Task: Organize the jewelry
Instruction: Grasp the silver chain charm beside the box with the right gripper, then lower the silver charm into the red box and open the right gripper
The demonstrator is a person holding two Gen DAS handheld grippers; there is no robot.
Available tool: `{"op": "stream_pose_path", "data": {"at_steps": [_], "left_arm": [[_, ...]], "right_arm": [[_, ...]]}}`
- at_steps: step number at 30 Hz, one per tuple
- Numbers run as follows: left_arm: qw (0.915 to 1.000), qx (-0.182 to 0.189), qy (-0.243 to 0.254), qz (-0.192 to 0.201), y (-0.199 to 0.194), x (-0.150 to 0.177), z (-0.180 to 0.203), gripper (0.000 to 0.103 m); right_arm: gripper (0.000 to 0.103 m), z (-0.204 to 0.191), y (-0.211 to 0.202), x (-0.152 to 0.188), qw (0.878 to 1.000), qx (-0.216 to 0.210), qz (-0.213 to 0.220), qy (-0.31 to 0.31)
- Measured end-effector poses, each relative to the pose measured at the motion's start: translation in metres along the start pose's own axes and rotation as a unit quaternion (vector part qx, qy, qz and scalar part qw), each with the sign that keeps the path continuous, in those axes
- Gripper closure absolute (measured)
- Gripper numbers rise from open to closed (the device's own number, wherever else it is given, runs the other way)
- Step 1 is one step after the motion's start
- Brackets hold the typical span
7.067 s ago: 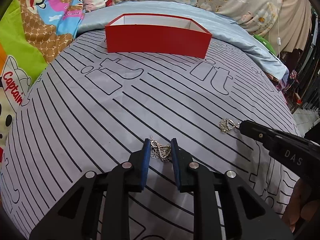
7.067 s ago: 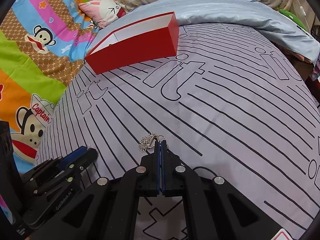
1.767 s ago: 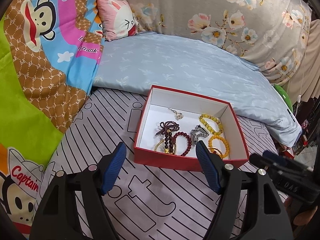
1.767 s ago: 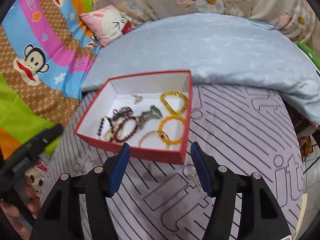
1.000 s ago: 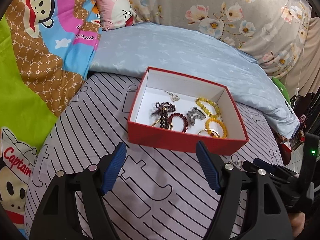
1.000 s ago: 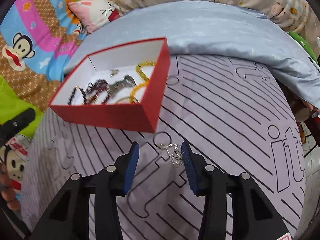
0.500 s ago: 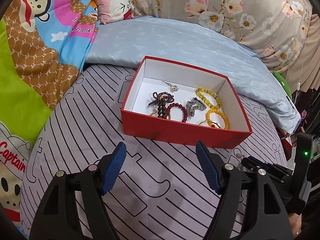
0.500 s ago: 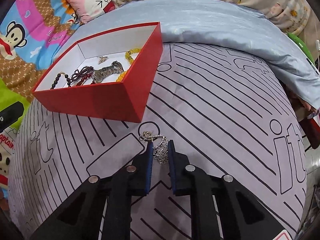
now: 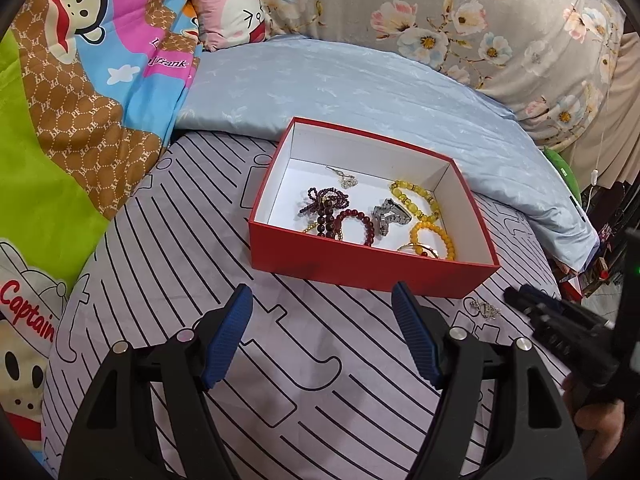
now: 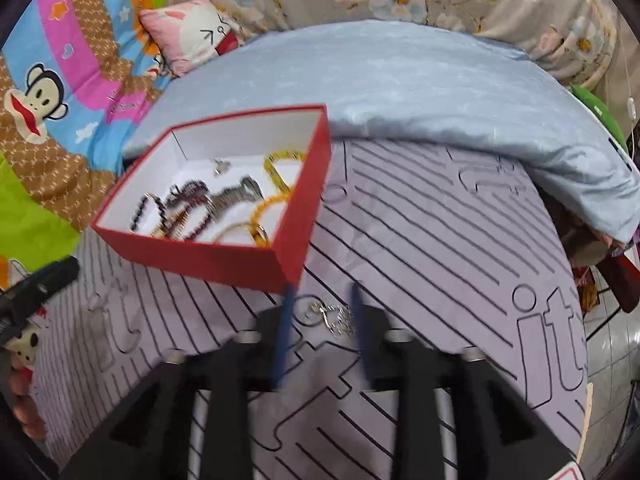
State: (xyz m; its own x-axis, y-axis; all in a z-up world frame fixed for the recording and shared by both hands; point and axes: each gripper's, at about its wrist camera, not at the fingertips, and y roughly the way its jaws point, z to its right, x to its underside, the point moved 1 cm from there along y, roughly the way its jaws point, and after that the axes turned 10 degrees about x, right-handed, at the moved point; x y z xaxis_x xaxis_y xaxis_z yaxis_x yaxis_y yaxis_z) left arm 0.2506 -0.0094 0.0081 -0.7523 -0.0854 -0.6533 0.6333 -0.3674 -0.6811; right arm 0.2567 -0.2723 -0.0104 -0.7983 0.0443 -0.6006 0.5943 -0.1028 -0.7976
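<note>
A red box (image 9: 360, 266) with a white inside sits on the striped grey bedspread and holds several bracelets, among them yellow bead ones (image 9: 414, 198), dark red bead ones (image 9: 354, 224) and a silver piece (image 9: 390, 216). It also shows in the right wrist view (image 10: 208, 258). A small silver chain pendant (image 10: 334, 318) lies on the bedspread by the box's near right corner, between the fingers of my right gripper (image 10: 322, 320), which stands open around it; the frame is blurred. The pendant shows in the left wrist view (image 9: 486, 309). My left gripper (image 9: 322, 338) is wide open and empty before the box.
A pale blue quilt (image 9: 360, 92) lies behind the box. A cartoon monkey blanket (image 9: 60, 128) covers the left side, with a pink pillow (image 9: 228, 12) at the back. The bed's edge drops off at the right (image 10: 600, 300).
My right gripper has opened from nearly closed around the pendant, and the pendant still lies on the bedspread. The left gripper has shifted slightly closer to the box and stays open.
</note>
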Motion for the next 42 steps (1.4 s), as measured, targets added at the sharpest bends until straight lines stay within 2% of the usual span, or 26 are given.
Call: {"op": "stream_pose_path", "data": {"at_steps": [4, 9, 12, 13, 15, 16, 22, 27, 31, 36, 37, 39, 41, 42], "left_arm": [[1.0, -0.001, -0.003, -0.004, 0.003, 0.001, -0.001, 0.035], [0.9999, -0.002, -0.001, -0.01, 0.007, 0.002, 0.001, 0.035], [0.9999, -0.002, -0.001, -0.012, 0.009, 0.003, 0.002, 0.035], [0.9999, -0.003, 0.0, -0.012, 0.009, 0.003, 0.002, 0.035], [0.9999, -0.003, -0.001, -0.012, 0.009, 0.003, 0.002, 0.035], [0.9999, -0.002, -0.002, -0.012, 0.009, 0.003, 0.002, 0.035], [0.9999, 0.002, 0.001, -0.013, 0.009, 0.004, 0.004, 0.035], [0.9999, 0.003, 0.001, -0.01, 0.007, 0.003, 0.004, 0.035], [1.0, 0.004, 0.0, -0.007, 0.004, 0.001, 0.005, 0.035], [1.0, 0.003, 0.001, -0.002, 0.0, -0.002, 0.004, 0.035], [1.0, 0.002, 0.001, -0.001, -0.001, -0.003, 0.004, 0.035], [1.0, 0.001, 0.0, 0.002, -0.003, -0.005, 0.003, 0.035], [1.0, -0.001, 0.001, 0.004, -0.006, -0.005, 0.002, 0.035], [1.0, -0.002, 0.001, 0.005, -0.007, -0.006, 0.001, 0.035]], "right_arm": [[0.063, -0.003, 0.021, 0.016, 1.0, 0.007, -0.02, -0.005], [0.064, -0.003, 0.038, 0.017, 1.0, 0.006, -0.028, 0.001], [0.075, -0.004, 0.042, 0.014, 1.0, 0.01, -0.024, -0.002], [0.085, -0.005, 0.042, 0.014, 1.0, 0.011, -0.024, -0.003], [0.091, -0.005, 0.041, 0.015, 1.0, 0.009, -0.026, -0.006], [0.098, -0.004, 0.04, 0.015, 1.0, 0.007, -0.028, -0.005], [0.099, -0.002, 0.027, 0.015, 1.0, -0.001, -0.02, 0.002], [0.099, -0.005, -0.003, 0.005, 1.0, -0.012, 0.011, 0.003], [0.099, -0.011, -0.035, -0.015, 0.999, -0.025, 0.048, 0.001], [0.099, -0.03, -0.064, -0.058, 0.994, -0.059, 0.092, -0.005], [0.099, -0.036, -0.068, -0.067, 0.993, -0.065, 0.1, -0.006], [0.091, -0.048, -0.075, -0.084, 0.99, -0.077, 0.116, -0.007], [0.064, -0.056, -0.081, -0.095, 0.989, -0.072, 0.132, -0.003], [0.061, -0.058, -0.086, -0.097, 0.987, -0.073, 0.143, -0.001]]}}
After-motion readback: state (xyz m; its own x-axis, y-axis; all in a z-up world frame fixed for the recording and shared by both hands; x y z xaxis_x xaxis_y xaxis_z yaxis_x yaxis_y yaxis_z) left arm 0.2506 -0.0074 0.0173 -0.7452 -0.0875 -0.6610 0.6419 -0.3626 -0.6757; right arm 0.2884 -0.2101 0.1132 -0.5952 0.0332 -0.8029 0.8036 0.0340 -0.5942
